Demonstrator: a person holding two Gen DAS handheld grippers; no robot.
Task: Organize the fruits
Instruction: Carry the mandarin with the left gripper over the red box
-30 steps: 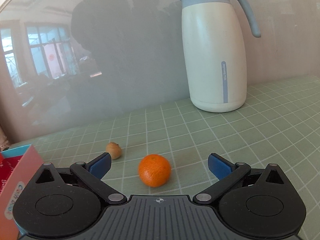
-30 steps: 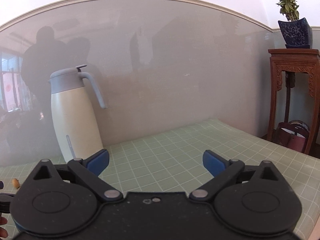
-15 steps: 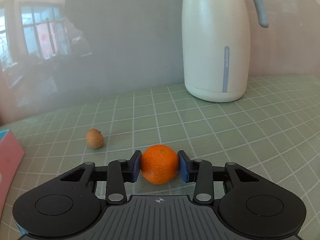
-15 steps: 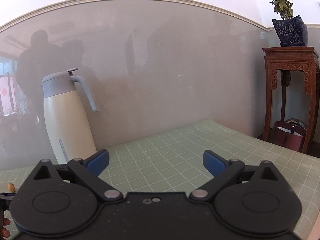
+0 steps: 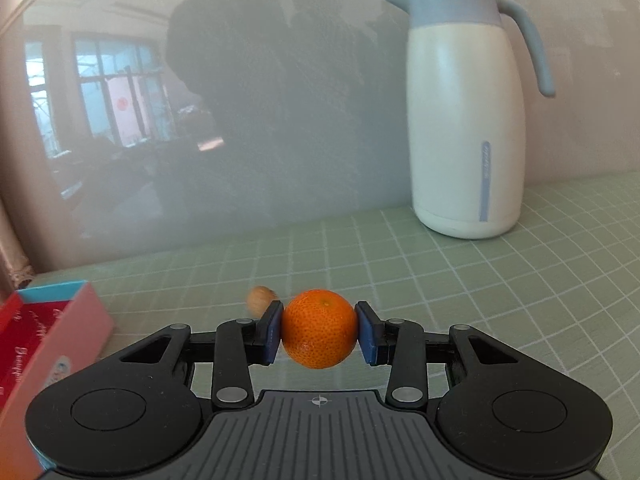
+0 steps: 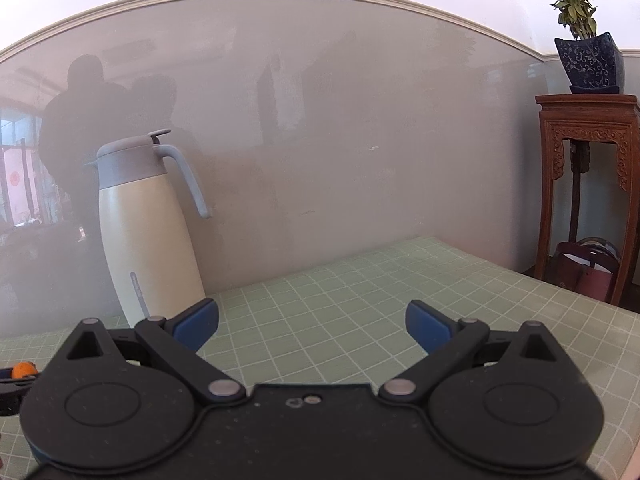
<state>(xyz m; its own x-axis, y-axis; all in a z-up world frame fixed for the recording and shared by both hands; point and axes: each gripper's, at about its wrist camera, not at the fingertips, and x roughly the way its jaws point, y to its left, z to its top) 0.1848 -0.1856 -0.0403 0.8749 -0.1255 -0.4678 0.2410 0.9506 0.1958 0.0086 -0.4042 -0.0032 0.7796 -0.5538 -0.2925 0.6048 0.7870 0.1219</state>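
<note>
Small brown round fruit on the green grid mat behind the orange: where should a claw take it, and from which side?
Grip the small brown round fruit across its widest middle, coming low from the near side. It is round, so no side is better, but it lies loose on the green grid mat and may roll.

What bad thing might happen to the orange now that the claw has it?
1. The left claw pinches the round orange only at its two sides, so it might slip out and roll across the table.
2. A hard squeeze could bruise it.
3. The small brown fruit sits just behind the left pad, so a careless swing might knock it away.
</note>
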